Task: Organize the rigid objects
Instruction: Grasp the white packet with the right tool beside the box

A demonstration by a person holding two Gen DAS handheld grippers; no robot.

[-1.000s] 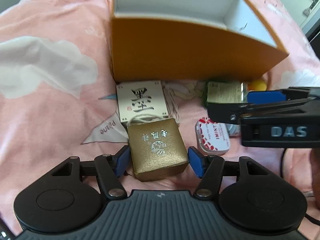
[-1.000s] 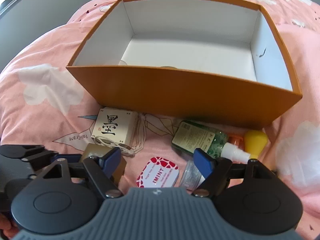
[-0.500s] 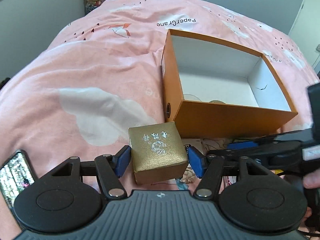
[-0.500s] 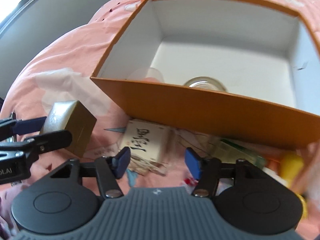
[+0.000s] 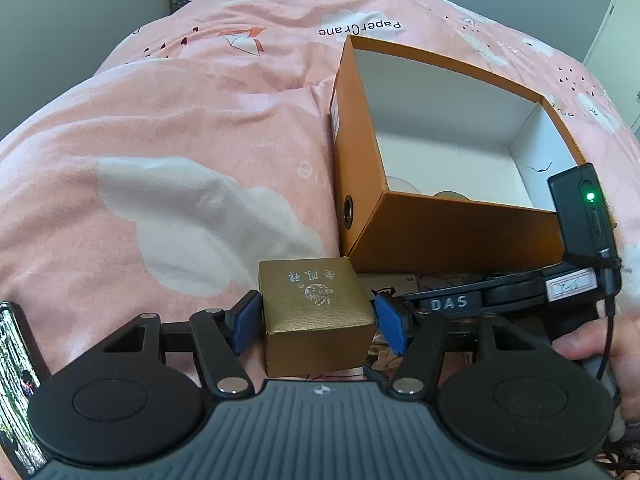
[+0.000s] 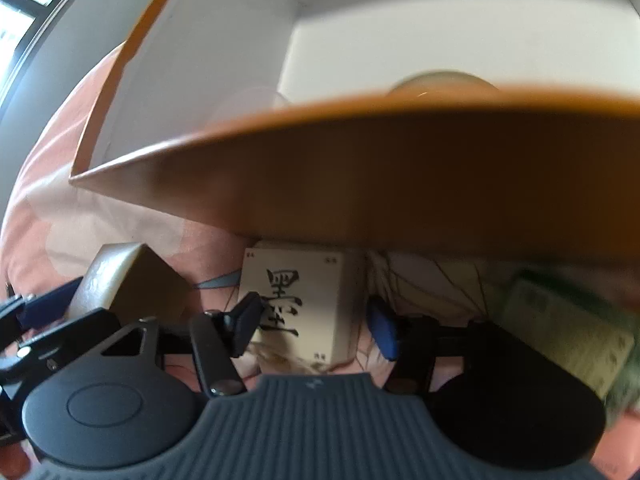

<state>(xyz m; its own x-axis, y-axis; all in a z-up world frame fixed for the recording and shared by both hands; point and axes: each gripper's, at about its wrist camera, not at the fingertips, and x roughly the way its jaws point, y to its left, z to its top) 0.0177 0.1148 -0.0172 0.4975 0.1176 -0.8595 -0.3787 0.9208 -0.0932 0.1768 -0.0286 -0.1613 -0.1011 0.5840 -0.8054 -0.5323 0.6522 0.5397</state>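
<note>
A gold box (image 5: 316,312) with silver characters hangs above the pink bedding, with my left gripper (image 5: 316,322) shut on its sides. It sits just left of the near corner of the open orange box (image 5: 460,236). In the right wrist view, the gold box (image 6: 132,280) shows at the left. My right gripper (image 6: 314,324) is low in front of the orange box (image 6: 400,168). Its jaws are opening around a white box (image 6: 304,300) with a black character. The right pad stands clear of that box, which rests on the bedding.
A phone (image 5: 16,380) lies at the left edge. A green bottle (image 6: 560,320) lies right of the white box. Round glassy things (image 5: 452,196) rest inside the orange box. A hand (image 5: 580,344) holds the right gripper. Open pink bedding spreads to the left.
The left gripper lifted the gold box off the bedding and carried it left of the orange box. The right gripper dropped down close to the white box and now has its jaws around it.
</note>
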